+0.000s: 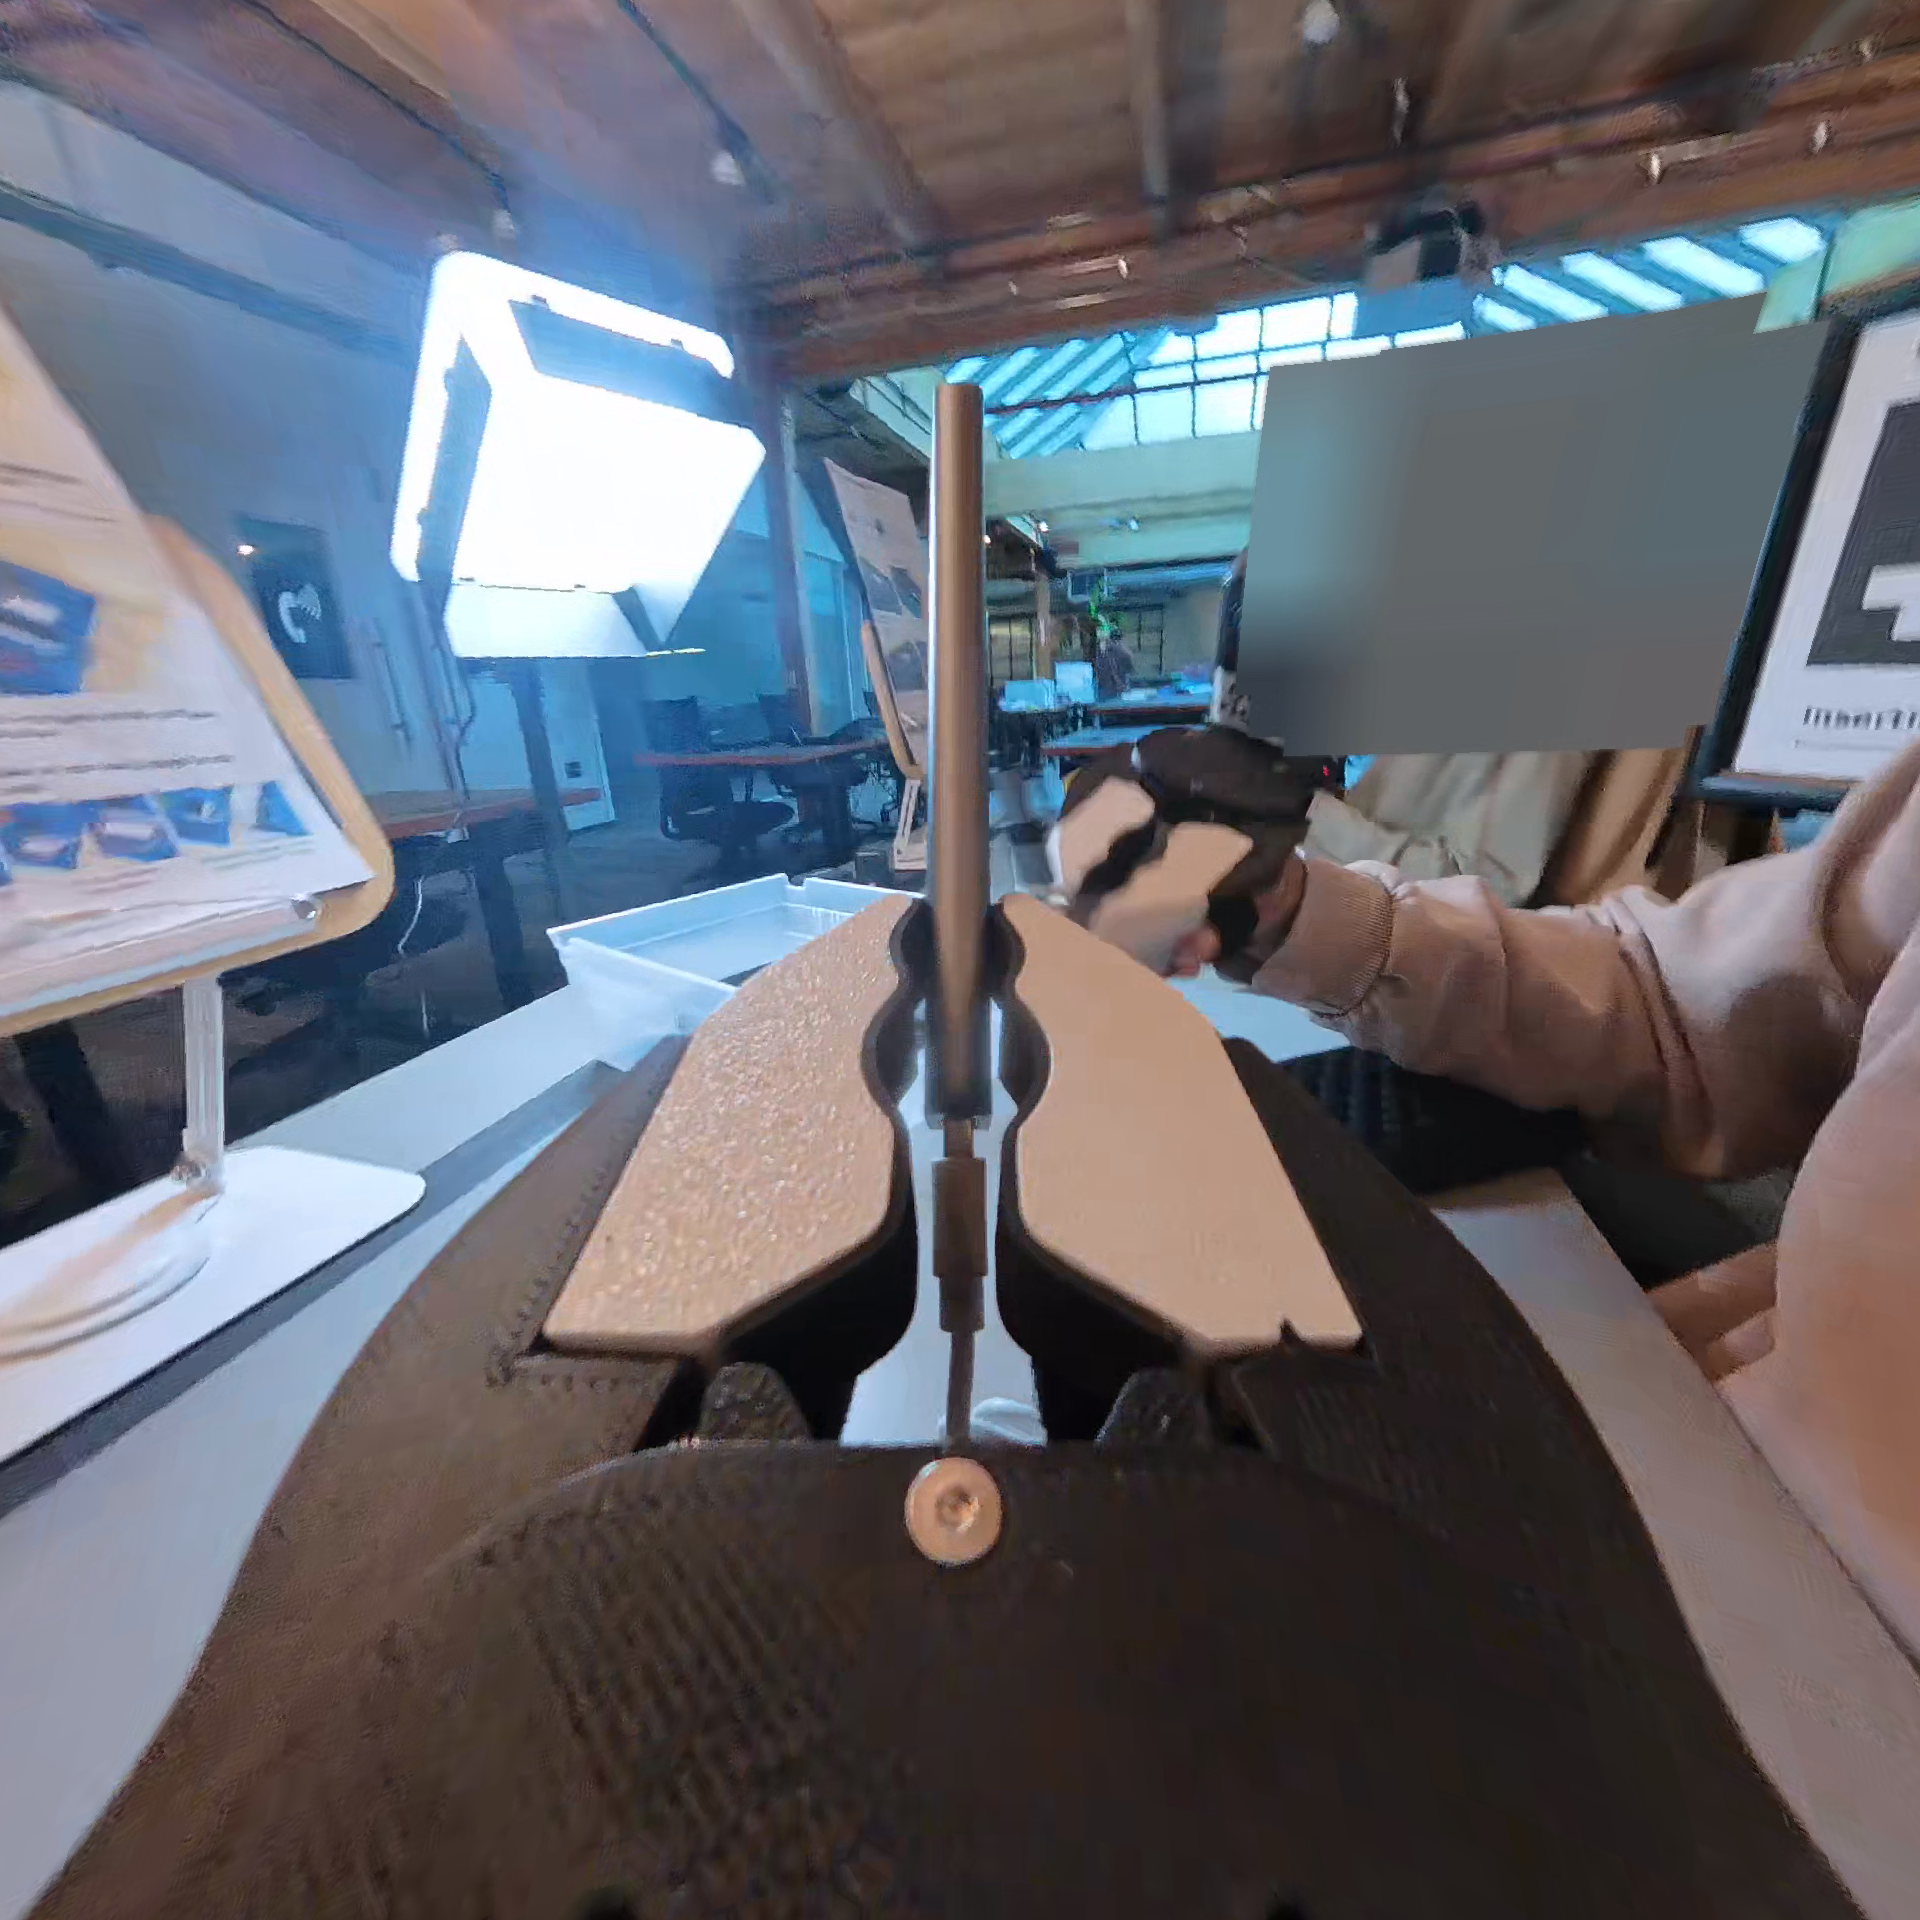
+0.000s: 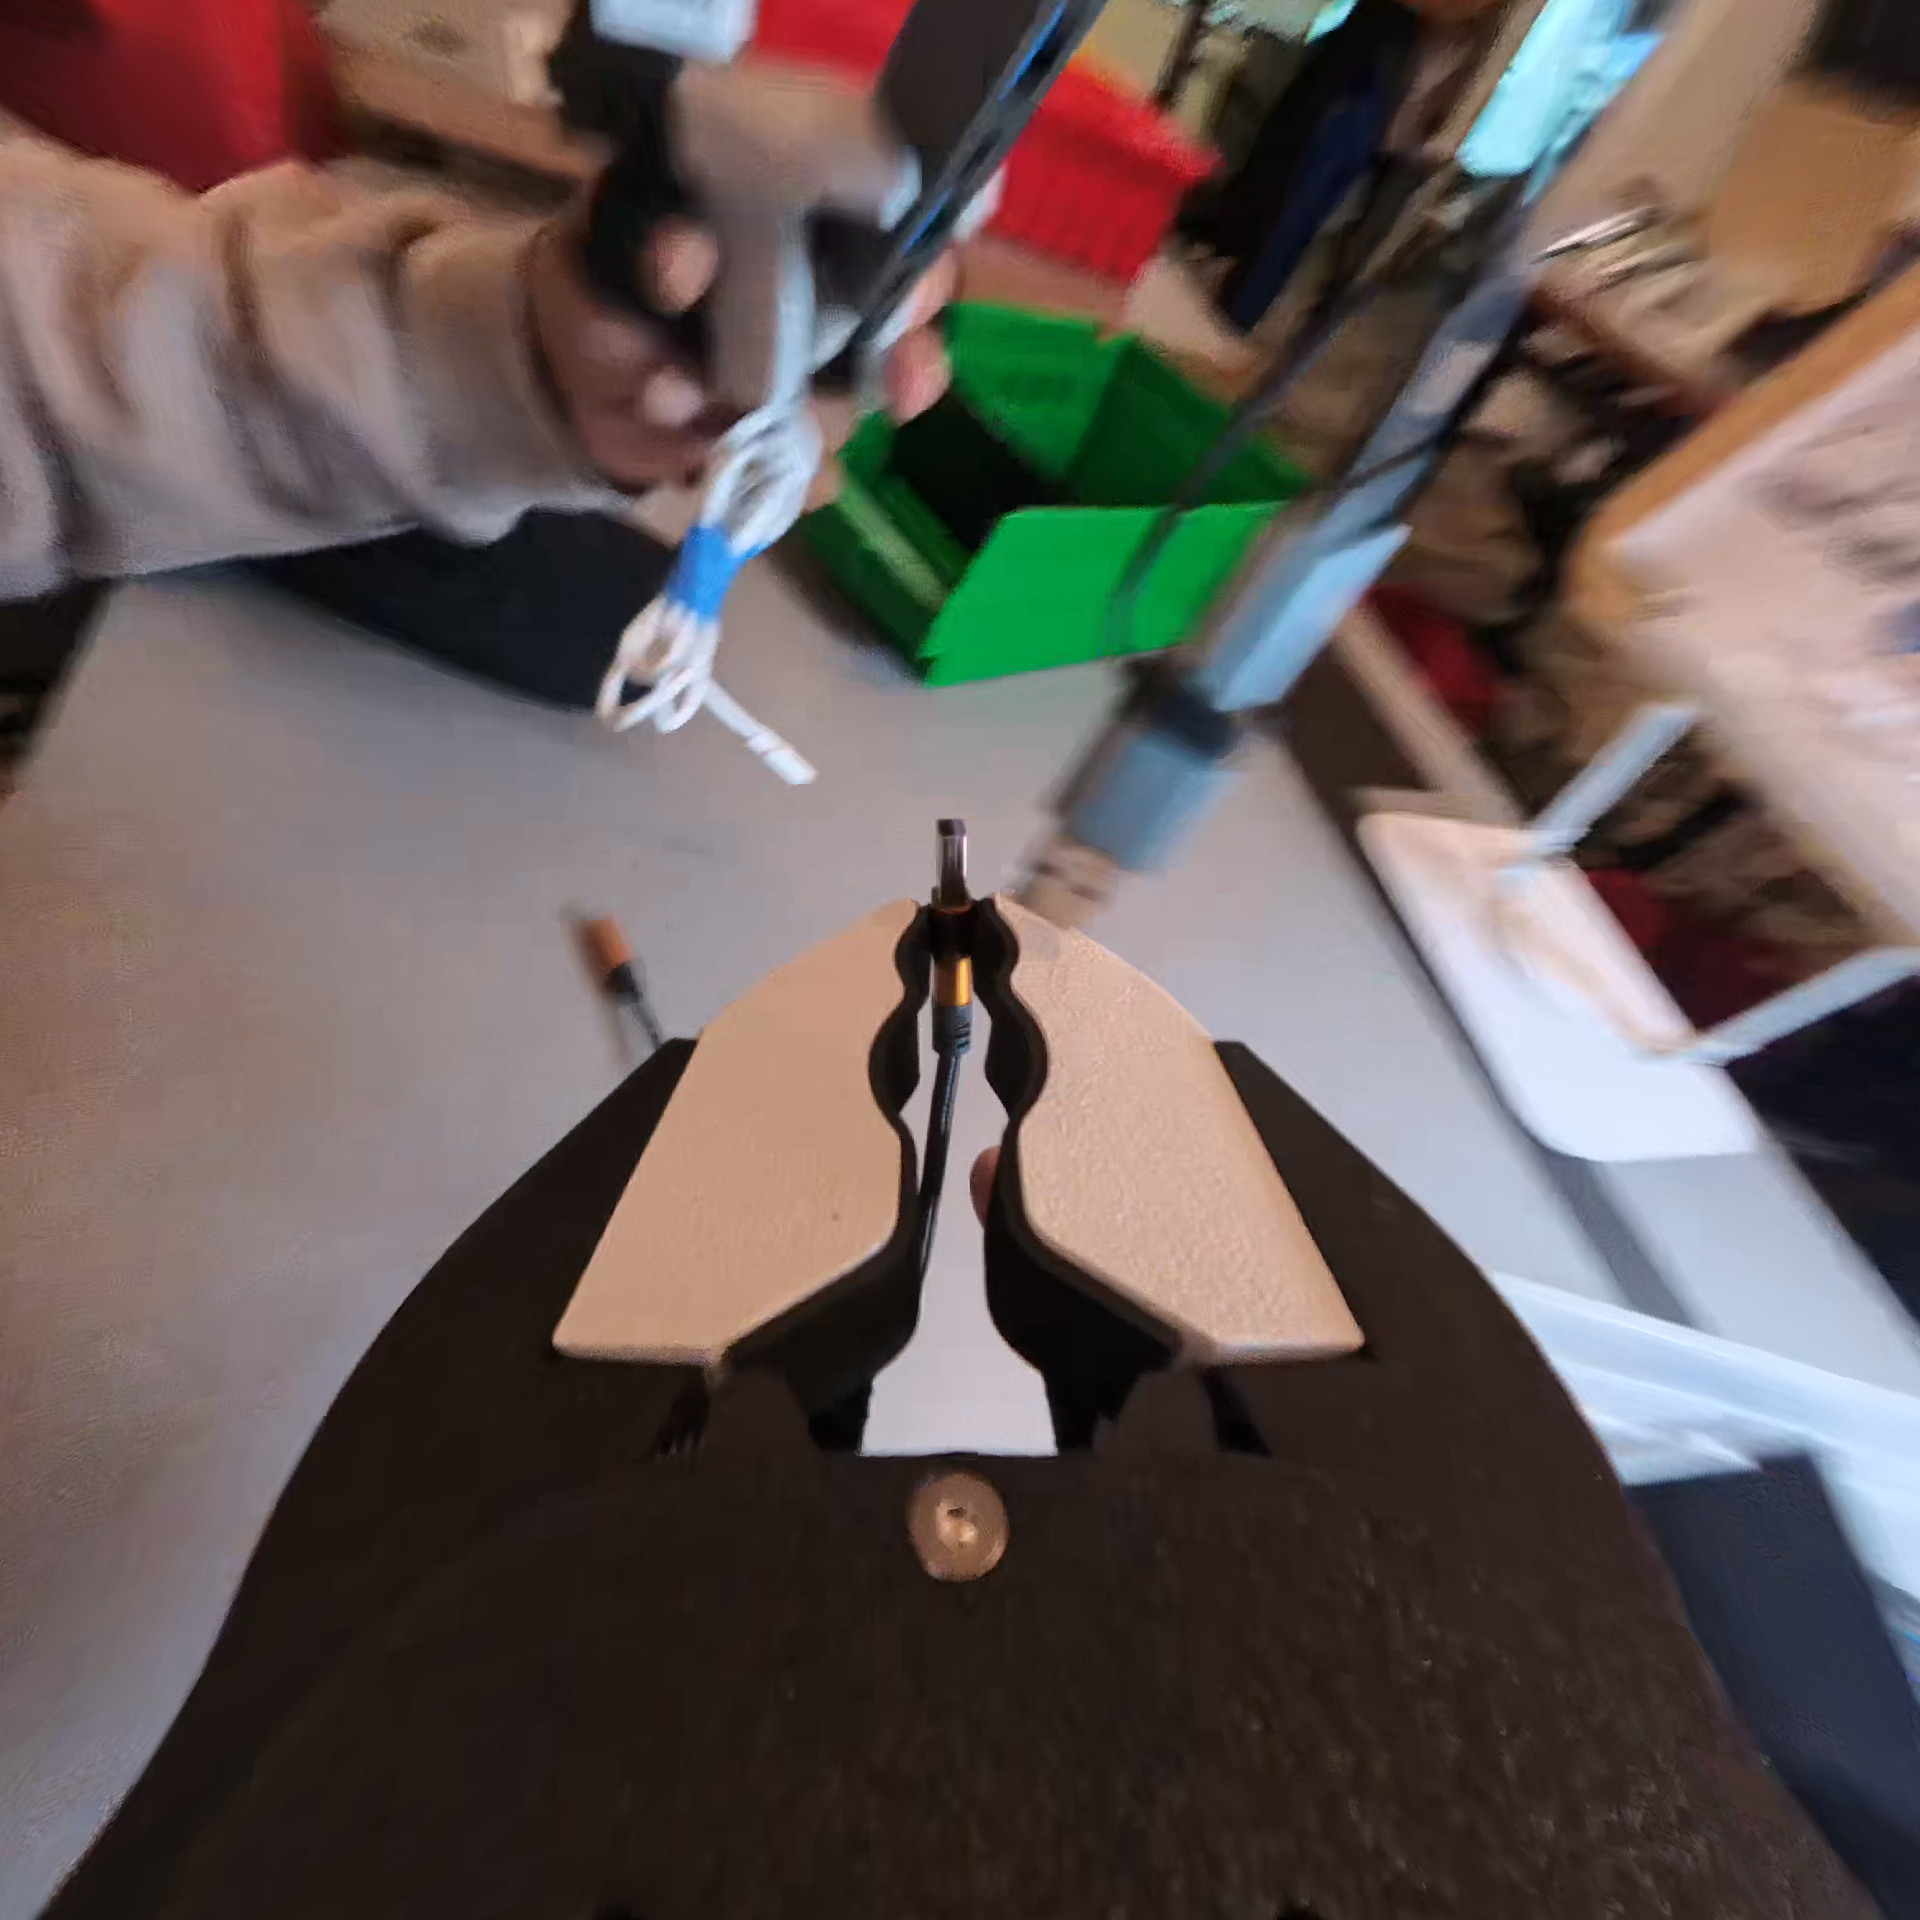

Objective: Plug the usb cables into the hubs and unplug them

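Note:
My left gripper (image 1: 958, 914) is shut on a slim grey USB hub (image 1: 956, 665). The hub stands upright and edge-on, and its short cable tail (image 1: 958, 1257) runs back between the fingers. My right gripper (image 2: 951, 914) is shut on a USB plug (image 2: 951, 862) with a gold collar. The plug's black cable (image 2: 935, 1132) trails back between the fingers. In the right wrist view the left gripper (image 2: 644, 208) is blurred at the upper left, holding the dark hub (image 2: 935, 208). A white cable bundle (image 2: 707, 582) with blue tape hangs below it. The right gripper also shows in the left wrist view (image 1: 1143, 862), to the right of the hub.
A green bin (image 2: 1039, 499) sits on the grey table (image 2: 312, 935). A blurred silver bar (image 2: 1299, 468) hangs close to the plug. A small copper-and-black piece (image 2: 608, 951) lies on the table. A sign on a white-based stand (image 1: 156, 727) is at the left. A white tray (image 1: 675, 935) is behind. The grippers' ends are close to 15 cm from one another.

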Demonstrator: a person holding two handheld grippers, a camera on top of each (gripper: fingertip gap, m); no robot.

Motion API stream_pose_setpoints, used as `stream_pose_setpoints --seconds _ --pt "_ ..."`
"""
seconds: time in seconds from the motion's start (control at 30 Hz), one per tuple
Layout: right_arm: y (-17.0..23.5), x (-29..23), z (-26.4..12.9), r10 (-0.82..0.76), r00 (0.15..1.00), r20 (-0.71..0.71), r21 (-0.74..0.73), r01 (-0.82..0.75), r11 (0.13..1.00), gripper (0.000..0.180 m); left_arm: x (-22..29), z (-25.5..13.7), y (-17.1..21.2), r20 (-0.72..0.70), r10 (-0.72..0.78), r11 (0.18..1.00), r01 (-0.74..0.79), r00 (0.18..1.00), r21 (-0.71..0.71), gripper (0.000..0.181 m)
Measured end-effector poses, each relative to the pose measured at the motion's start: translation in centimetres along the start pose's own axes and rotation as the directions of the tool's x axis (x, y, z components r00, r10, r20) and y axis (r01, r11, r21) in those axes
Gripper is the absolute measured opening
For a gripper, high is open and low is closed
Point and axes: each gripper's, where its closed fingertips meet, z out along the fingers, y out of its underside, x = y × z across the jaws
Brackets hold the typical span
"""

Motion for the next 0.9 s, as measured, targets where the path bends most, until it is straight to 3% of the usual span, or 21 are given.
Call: stream_pose_setpoints --seconds 0.03,0.1,0.2,0.3,0.4,0.5,0.6,0.73,0.8,0.9 --pt "-1.0 2.3 -1.4 -0.022 0.995 -0.101 0.013 0.023 1.000 0.007 -0.5 -0.4 0.3 0.012 -0.031 0.999 0.031 0.999 0.016 0.011" --pt "-2.6 7.1 -4.6 -0.078 0.945 -0.317 -0.005 0.080 0.997 0.007 -1.2 -0.7 1.2 0.028 -0.069 0.998 0.069 0.997 0.015 0.011" --pt "-3.4 13.0 -8.9 -0.119 0.841 -0.527 -0.088 0.085 0.992 0.008 -1.4 -0.4 1.9 0.020 -0.117 0.993 0.117 0.993 0.022 0.011" --pt "-3.2 17.3 -11.3 -0.128 0.751 -0.648 -0.124 0.062 0.990 0.008 -1.2 -0.3 1.9 0.005 -0.148 0.988 0.148 0.989 0.047 0.011" --pt "0.7 20.7 -12.2 -0.131 0.681 -0.720 -0.222 -0.048 0.974 0.008 -1.4 -0.3 2.2 0.024 -0.156 0.987 0.154 0.987 0.052 0.011" --pt "4.8 23.7 -13.8 -0.174 0.544 -0.821 -0.279 -0.115 0.953 0.008 -1.7 -0.4 2.5 0.036 -0.170 0.984 0.168 0.985 0.054 0.011" --pt "5.2 25.2 -16.4 -0.166 0.392 -0.905 -0.208 -0.066 0.976 0.007 -1.9 -0.4 2.9 0.039 -0.190 0.981 0.188 0.981 0.053 0.011" --pt "6.4 25.2 -16.3 -0.136 0.431 -0.892 -0.195 -0.095 0.976 0.007 -1.6 -0.1 3.4 0.031 -0.186 0.982 0.185 0.982 0.033 0.011" --pt "9.0 24.4 -13.9 -0.078 0.578 -0.812 -0.241 -0.211 0.947 0.013 -1.4 0.0 3.5 0.028 -0.180 0.983 0.179 0.983 0.028 0.011" --pt "13.8 20.3 -9.6 0.103 0.806 -0.583 -0.401 -0.395 0.827 0.030 -1.3 0.0 3.4 0.023 -0.184 0.982 0.184 0.983 0.034 0.011"
